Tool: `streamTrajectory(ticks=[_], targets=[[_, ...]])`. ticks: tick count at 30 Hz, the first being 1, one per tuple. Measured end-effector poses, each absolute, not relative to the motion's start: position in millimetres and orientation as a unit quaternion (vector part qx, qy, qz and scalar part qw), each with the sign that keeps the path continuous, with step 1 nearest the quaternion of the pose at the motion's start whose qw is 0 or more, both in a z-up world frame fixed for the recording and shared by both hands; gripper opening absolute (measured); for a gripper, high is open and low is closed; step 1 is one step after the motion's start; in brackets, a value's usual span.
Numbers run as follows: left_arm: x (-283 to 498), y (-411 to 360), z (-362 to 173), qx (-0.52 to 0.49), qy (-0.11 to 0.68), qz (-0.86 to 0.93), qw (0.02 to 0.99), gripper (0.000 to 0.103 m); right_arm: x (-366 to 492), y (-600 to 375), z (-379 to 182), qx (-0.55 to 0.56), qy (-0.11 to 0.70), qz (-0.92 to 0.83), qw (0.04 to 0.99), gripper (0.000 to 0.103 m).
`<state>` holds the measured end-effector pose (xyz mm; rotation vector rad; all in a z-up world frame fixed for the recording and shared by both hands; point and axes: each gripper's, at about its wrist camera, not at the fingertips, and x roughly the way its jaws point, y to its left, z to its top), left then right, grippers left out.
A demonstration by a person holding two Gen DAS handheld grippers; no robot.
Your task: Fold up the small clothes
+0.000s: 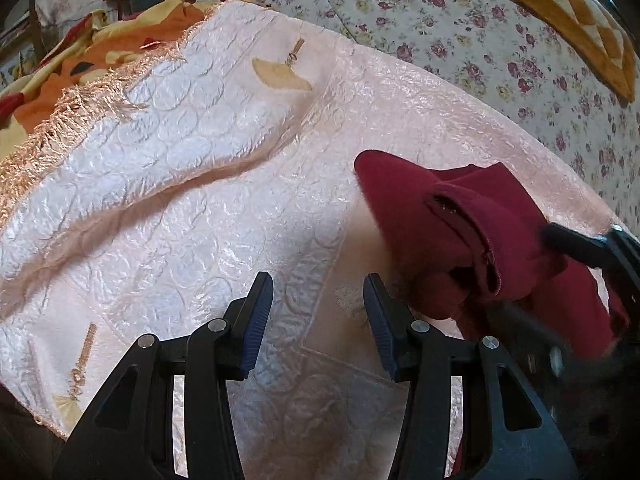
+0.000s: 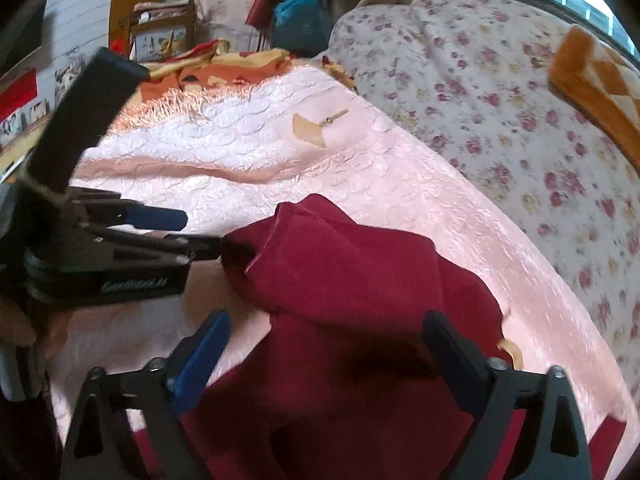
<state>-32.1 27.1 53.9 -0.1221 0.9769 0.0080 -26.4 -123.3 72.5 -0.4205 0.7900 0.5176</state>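
A dark red garment (image 1: pixel 460 224) lies bunched on the pale pink quilted cloth (image 1: pixel 200 200), at the right of the left wrist view. My left gripper (image 1: pixel 318 312) is open and empty, over the pink cloth just left of the garment. In the right wrist view the red garment (image 2: pixel 344 280) fills the lower middle. My right gripper (image 2: pixel 324 348) is open, its fingers spread on either side of the garment and low over it. My left gripper (image 2: pixel 200 232) shows there at the left, its fingertips beside the garment's left edge. The right gripper's fingers (image 1: pixel 576 246) show at the right, against the garment.
A floral bedsheet (image 2: pixel 500 128) lies to the right and behind. An orange checked blanket (image 2: pixel 592 80) sits at the far right. An orange and yellow cloth (image 1: pixel 80 52) lies beyond the pink cloth's fringed edge (image 1: pixel 60 120). Furniture and bags stand at the back.
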Motion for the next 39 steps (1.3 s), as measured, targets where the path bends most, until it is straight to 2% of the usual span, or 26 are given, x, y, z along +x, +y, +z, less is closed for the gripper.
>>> streamTrajectory(ticks=[1, 2, 3, 4, 10, 13, 18, 23, 32, 33, 34, 35, 36, 39], targets=[[-31, 26, 53, -0.057, 0.470, 0.003, 0.881, 0.046, -18, -123, 69, -0.193, 0.387, 0.251, 0.866, 0.066], [-31, 25, 52, -0.056, 0.471, 0.002, 0.880, 0.047, -13, -125, 68, -0.181, 0.393, 0.258, 0.864, 0.059], [-31, 25, 51, -0.056, 0.472, 0.000, 0.880, 0.046, -6, -132, 68, -0.142, 0.405, 0.275, 0.860, 0.047], [-31, 25, 51, -0.055, 0.472, -0.001, 0.880, 0.046, -2, -140, 68, -0.106, 0.409, 0.286, 0.860, 0.040], [-31, 17, 49, -0.050, 0.471, -0.005, 0.881, 0.046, -5, -176, 77, 0.017, 0.395, 0.291, 0.871, 0.018], [-34, 13, 52, -0.046, 0.466, -0.008, 0.884, 0.046, -8, -194, 84, 0.080, 0.388, 0.291, 0.871, 0.013], [-38, 8, 59, -0.042, 0.459, -0.009, 0.887, 0.046, -12, -219, 94, 0.111, 0.378, 0.253, 0.883, 0.009], [-40, 6, 62, -0.042, 0.456, -0.008, 0.889, 0.046, -28, -275, 105, 0.178, 0.352, 0.197, 0.897, 0.008], [-40, -5, 69, -0.032, 0.450, -0.016, 0.893, 0.047, -27, -358, 54, 0.263, 0.416, 0.099, 0.865, 0.010], [-40, -5, 69, -0.032, 0.450, -0.017, 0.892, 0.047, -27, -364, 49, 0.279, 0.418, 0.096, 0.859, 0.016], [-39, -4, 68, -0.033, 0.451, -0.017, 0.892, 0.047, -27, -369, 46, 0.293, 0.419, 0.098, 0.854, 0.032], [-38, -3, 67, -0.035, 0.452, -0.017, 0.891, 0.047, -28, -371, 43, 0.307, 0.417, 0.104, 0.849, 0.042], [-36, -3, 66, -0.036, 0.454, -0.017, 0.890, 0.047, -27, -373, 41, 0.316, 0.417, 0.111, 0.845, 0.057], [-32, -3, 63, -0.040, 0.458, -0.015, 0.888, 0.047, -14, -366, 36, 0.303, 0.441, 0.115, 0.837, 0.059]])
